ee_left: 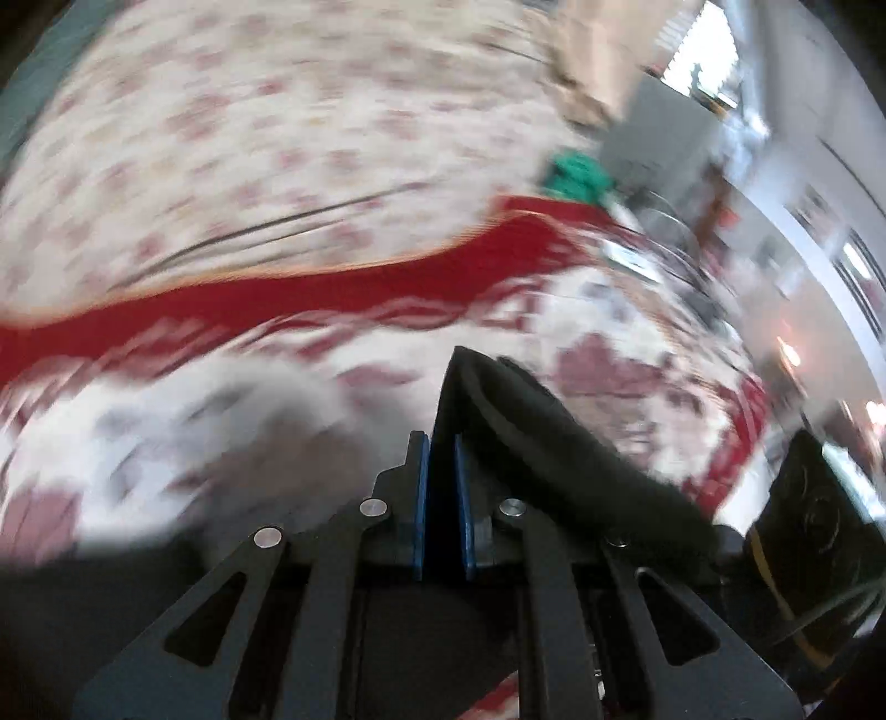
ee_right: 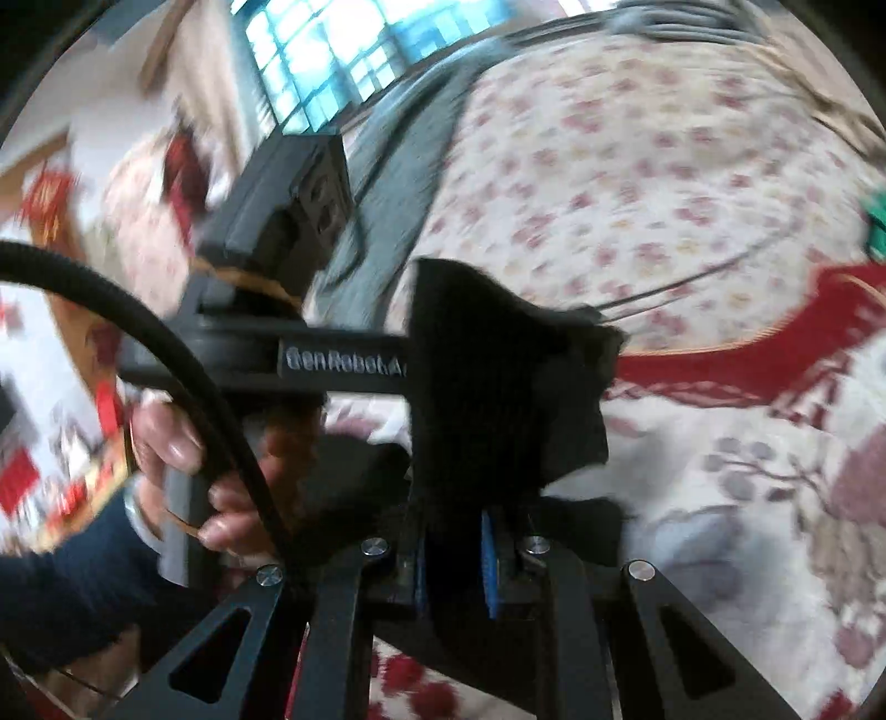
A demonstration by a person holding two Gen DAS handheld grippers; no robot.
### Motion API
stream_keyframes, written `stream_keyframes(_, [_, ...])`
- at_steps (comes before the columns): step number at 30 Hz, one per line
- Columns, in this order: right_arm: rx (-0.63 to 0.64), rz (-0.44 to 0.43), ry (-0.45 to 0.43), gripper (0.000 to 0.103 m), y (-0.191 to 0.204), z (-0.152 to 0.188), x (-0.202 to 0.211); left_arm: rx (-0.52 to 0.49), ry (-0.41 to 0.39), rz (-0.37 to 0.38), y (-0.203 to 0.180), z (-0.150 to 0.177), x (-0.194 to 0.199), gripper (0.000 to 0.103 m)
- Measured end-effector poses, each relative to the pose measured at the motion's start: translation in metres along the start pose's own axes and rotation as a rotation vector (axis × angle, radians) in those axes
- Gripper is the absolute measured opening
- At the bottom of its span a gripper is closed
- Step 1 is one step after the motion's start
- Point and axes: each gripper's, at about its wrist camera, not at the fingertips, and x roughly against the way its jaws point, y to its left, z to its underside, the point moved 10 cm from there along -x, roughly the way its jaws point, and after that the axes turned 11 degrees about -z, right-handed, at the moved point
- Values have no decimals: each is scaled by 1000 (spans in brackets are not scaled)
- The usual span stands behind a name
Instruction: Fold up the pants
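Observation:
The black pants (ee_left: 554,437) are lifted off the bed. My left gripper (ee_left: 442,443) is shut on a fold of them, and the cloth runs from its blue pads (ee_left: 422,498) away to the right. In the right wrist view my right gripper (ee_right: 454,526) is shut on another part of the black pants (ee_right: 498,376), which stand up in front of the camera. The left gripper's body (ee_right: 288,221), held by a hand (ee_right: 183,443), is close on the left of the right one. Both views are motion-blurred.
Below lies a bed with a floral white sheet (ee_left: 249,138) and a white and red patterned blanket with a red band (ee_left: 332,293). A green item (ee_left: 578,174) lies at the bed's far edge. A window (ee_right: 332,50) and room furniture are behind.

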Motion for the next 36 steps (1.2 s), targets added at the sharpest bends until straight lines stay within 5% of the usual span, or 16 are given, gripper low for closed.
stream_keyframes(4, [7,-95,77,37,26,22,-42,163,28,-98,66,32,13,8])
stream_keyframes(8, [-16,-268,130,43,52,29,-45,174,-7,-186,91,51,36,10])
stream_keyframes(12, [-27,-238,66,43,42,22,-12,191,-23,-172,88,63,55,48])
stream_keyframes(17, [-140,-97,-46,48,-15,15,38,192,-18,-178,72,73,60,51])
stream_keyframes(22, [-259,54,-16,49,-73,29,39,157,-34,-214,48,84,62,51])
stream_keyframes(29, [-133,-234,16,49,-2,9,1,267,-59,-225,69,83,77,51])
stream_keyframes(36, [-2,-333,188,49,54,42,-58,311,-48,-277,91,92,85,51])
